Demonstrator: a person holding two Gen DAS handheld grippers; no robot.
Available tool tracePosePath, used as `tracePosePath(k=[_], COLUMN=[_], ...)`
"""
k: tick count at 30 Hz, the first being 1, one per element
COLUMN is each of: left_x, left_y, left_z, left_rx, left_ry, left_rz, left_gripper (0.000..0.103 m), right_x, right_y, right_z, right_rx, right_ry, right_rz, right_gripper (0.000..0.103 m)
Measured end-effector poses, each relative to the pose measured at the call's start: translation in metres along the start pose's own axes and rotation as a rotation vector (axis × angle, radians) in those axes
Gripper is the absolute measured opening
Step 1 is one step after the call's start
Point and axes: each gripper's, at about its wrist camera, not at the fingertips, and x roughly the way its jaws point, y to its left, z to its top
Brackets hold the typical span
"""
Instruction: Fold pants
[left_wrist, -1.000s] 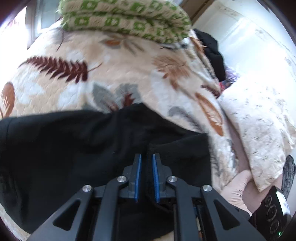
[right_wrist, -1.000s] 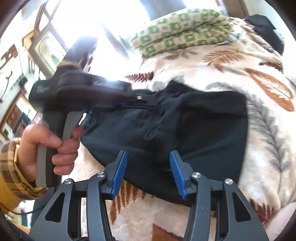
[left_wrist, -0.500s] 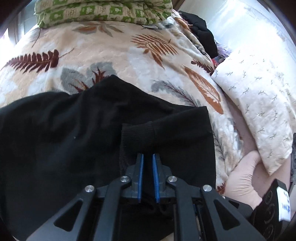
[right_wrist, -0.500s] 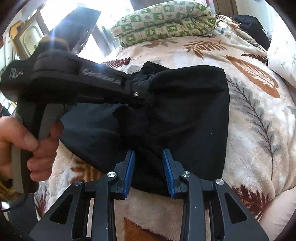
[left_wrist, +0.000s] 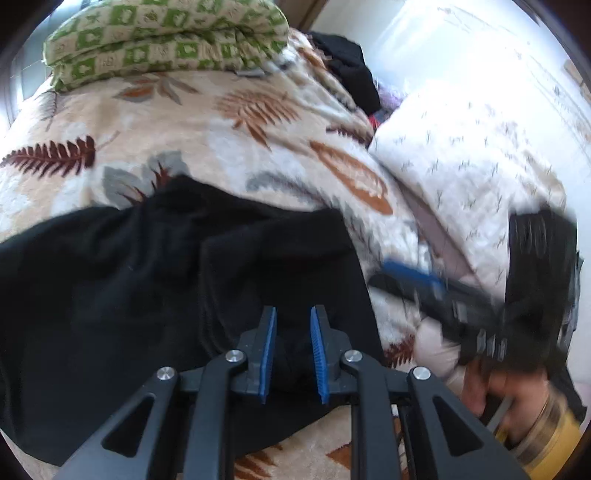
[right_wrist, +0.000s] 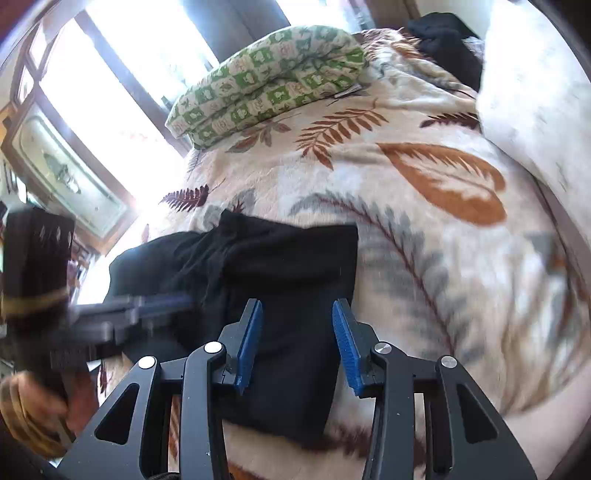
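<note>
Pants (left_wrist: 155, 280) of soft black knit lie partly folded on a leaf-print blanket (left_wrist: 207, 122) at the near middle of the bed, short of a green checked pillow (left_wrist: 166, 40) at the far edge. Judged from the way it drapes, the fabric is light, limp and thick enough to bunch; it holds no shape of its own and is likely to sag or slide out of line if lifted by one point. Best hold is judged to be a folded edge or a corner where several layers stack, taken with both tools well apart so the fold stays square. The left gripper (left_wrist: 291, 350) hangs over the near right part of the cloth; its jaws are opening, with a narrow gap between the blue pads, and a hump of black fabric sits between them, though the view does not settle whether the pads press on it. The right gripper (right_wrist: 297, 343) stands over the near right end of the folded stack; its jaws are opening and stand spread, with the fabric lying below and between them and neither pad seen touching it. The right edge of the stack runs just inside the right pad of that tool. A white pillow (left_wrist: 461, 155) lies to the right, clear of the pants.
</note>
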Motion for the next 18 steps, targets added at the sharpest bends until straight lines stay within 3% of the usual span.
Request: tracePosePath(k=[3,8,11,15,18], left_x=[0.014,0.014,0.013,0.012,0.013], left_y=[0.008,0.028,0.025,0.028,0.025], left_z=[-0.014,-0.023,-0.023,-0.024,-0.025], left_rx=[0.011,-0.021,0.008,-0.016,-0.008], left_ry=[0.044,0.024,0.021,0.01,0.003], left_rz=[0.054,0.01,0.022,0.014,0.031], left_gripper=[0.021,0.021,0.021,0.021,0.021], right_x=[0.02,0.074,0.072,0.053,0.063], right_y=[0.003,0.012,0.015,0.017,0.02], right_z=[0.021,0.025,0.022,0.026,0.018], right_rx=[-0.051,-0.141,-0.161,-0.107,-0.134], right_ry=[0.04,0.149,0.138,0.078,0.129], right_rz=[-0.005,-0.091,-0.106,-0.041,-0.081], right_gripper=[0.04,0.039,0.04,0.04,0.041])
